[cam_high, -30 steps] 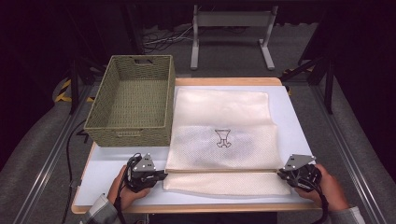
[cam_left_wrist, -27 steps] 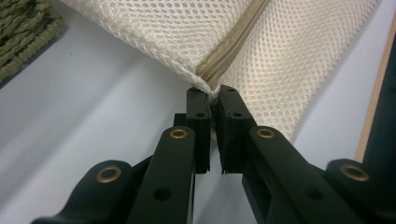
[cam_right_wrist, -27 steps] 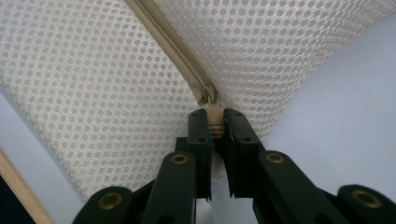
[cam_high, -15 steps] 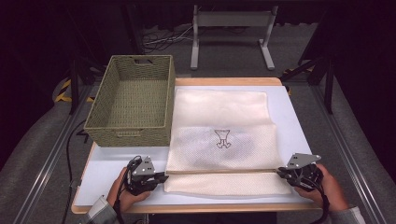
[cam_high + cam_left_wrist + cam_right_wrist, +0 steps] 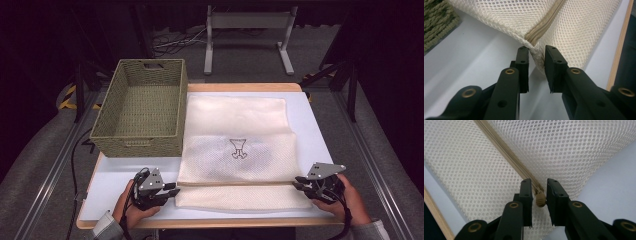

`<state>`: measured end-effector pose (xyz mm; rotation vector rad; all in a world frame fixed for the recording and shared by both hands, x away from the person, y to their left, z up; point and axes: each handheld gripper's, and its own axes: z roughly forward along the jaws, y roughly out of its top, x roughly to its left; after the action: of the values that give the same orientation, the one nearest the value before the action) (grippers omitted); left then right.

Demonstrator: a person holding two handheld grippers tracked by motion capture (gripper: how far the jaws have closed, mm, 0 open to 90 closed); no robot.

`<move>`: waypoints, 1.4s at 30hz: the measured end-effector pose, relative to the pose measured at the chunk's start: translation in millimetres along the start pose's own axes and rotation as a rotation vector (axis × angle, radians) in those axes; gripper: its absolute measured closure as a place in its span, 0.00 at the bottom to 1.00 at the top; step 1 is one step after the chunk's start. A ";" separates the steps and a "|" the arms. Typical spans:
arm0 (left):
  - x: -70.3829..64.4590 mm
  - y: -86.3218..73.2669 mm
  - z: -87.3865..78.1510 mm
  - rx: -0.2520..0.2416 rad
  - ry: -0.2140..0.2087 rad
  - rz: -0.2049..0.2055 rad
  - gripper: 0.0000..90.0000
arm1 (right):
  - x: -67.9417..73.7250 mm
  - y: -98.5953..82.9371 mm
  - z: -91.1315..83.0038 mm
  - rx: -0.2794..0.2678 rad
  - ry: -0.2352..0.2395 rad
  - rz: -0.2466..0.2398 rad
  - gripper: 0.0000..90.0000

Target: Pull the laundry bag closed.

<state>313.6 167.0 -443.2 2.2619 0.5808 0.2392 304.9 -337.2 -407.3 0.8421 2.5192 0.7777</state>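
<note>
Left gripper (image 5: 536, 53) at desk's near edge, jaws parted around mesh laundry bag (image 5: 235, 160) corner at zipper (image 5: 546, 23) end, not clamped. Right gripper (image 5: 539, 187) at opposite end, jaws parted astride zipper pull (image 5: 539, 199). Bag lay flat on desk (image 5: 115, 185); wicker basket (image 5: 142, 107) beyond, left.
</note>
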 end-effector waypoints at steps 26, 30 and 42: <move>8.5 -4.3 -1.9 -0.026 0.112 -0.057 0.18 | 6.4 8.2 9.8 -0.123 -0.004 -0.023 0.27; 8.1 -4.4 1.2 -0.014 0.116 -0.062 0.11 | 9.9 10.2 12.6 -0.132 0.007 -0.039 0.21; 5.6 -4.7 0.0 -0.019 0.122 -0.035 0.04 | 14.7 12.8 16.7 -0.136 -0.009 -0.054 0.14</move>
<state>317.0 172.4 -446.7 2.2280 0.6778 0.3654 307.7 -312.8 -415.0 0.7278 2.4381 0.9138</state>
